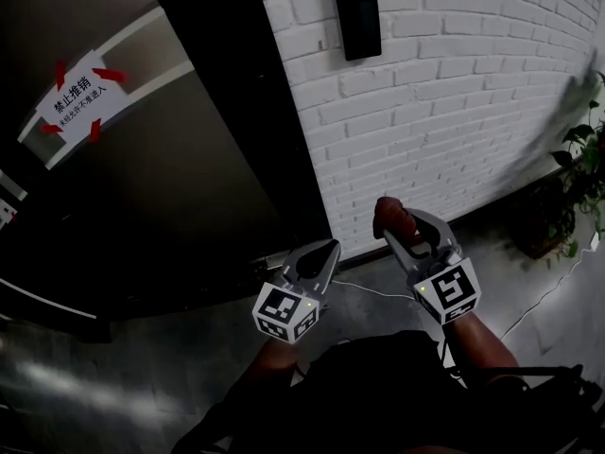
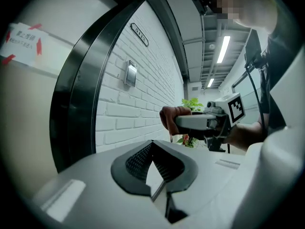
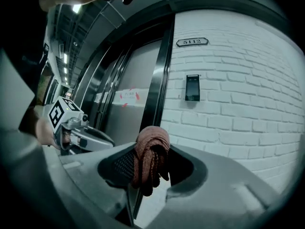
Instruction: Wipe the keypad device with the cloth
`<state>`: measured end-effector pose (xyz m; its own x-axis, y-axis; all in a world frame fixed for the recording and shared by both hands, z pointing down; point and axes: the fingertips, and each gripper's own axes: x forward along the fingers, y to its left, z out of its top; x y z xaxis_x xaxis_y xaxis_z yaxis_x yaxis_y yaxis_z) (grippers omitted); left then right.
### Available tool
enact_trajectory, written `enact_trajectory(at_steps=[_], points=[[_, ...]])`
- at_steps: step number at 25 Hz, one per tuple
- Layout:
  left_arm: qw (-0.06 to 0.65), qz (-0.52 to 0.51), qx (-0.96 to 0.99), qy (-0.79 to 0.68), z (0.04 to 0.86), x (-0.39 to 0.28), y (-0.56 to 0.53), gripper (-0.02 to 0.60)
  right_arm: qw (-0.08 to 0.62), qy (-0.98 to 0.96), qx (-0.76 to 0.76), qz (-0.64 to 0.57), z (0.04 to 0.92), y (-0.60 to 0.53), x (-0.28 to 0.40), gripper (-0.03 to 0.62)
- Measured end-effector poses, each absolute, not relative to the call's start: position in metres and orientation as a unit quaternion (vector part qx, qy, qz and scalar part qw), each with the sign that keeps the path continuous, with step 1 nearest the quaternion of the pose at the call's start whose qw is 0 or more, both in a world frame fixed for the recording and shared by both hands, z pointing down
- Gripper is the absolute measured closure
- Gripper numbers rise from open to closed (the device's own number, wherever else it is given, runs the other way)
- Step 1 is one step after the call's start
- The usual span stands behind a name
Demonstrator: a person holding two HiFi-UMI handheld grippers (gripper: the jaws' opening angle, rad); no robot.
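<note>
Cloth [image 3: 151, 154] clamped in right claw [image 1: 413, 237], keypad [image 1: 357, 19] well apart.
Keypad sits top centre on brick wall [image 1: 473, 112]; left claw [image 2: 152, 144] clenched, empty. Risk: bunched cloth slips under wiping pressure, claw scrapes keypad.

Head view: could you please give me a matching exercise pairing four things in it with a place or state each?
1 cloth
2 keypad device
3 left claw
4 plant

a shut, nothing in it
b mounted on the white brick wall
c by the wall at the far right
d clamped in the right claw

Pairs: 1-d, 2-b, 3-a, 4-c.
</note>
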<state>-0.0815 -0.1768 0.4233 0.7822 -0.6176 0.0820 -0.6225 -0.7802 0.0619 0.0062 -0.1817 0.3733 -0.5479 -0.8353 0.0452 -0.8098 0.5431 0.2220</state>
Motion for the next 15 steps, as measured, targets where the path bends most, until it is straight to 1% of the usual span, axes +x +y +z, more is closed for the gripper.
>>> enact_trajectory(at_steps=[4,7,11,15], points=[[0.048,0.028,0.945,-0.322,0.425,-0.1,-0.191,0.565,0.072,-0.868,0.475,-0.128,0.338,-0.205,-0.004,0.45],[0.052,0.024,0.947,-0.316,0.425,-0.1,-0.192,0.565,0.073,-0.857,0.482,-0.169,0.306,-0.227,-0.005,0.45],[0.049,0.022,0.946,-0.318,0.426,-0.094,-0.195,0.565,0.054,-0.842,0.487,-0.226,0.254,-0.257,-0.005,0.45],[0.046,0.014,0.935,-0.352,0.426,-0.096,-0.202,0.565,0.037,-0.824,0.485,-0.29,0.195,-0.278,-0.005,0.45]])
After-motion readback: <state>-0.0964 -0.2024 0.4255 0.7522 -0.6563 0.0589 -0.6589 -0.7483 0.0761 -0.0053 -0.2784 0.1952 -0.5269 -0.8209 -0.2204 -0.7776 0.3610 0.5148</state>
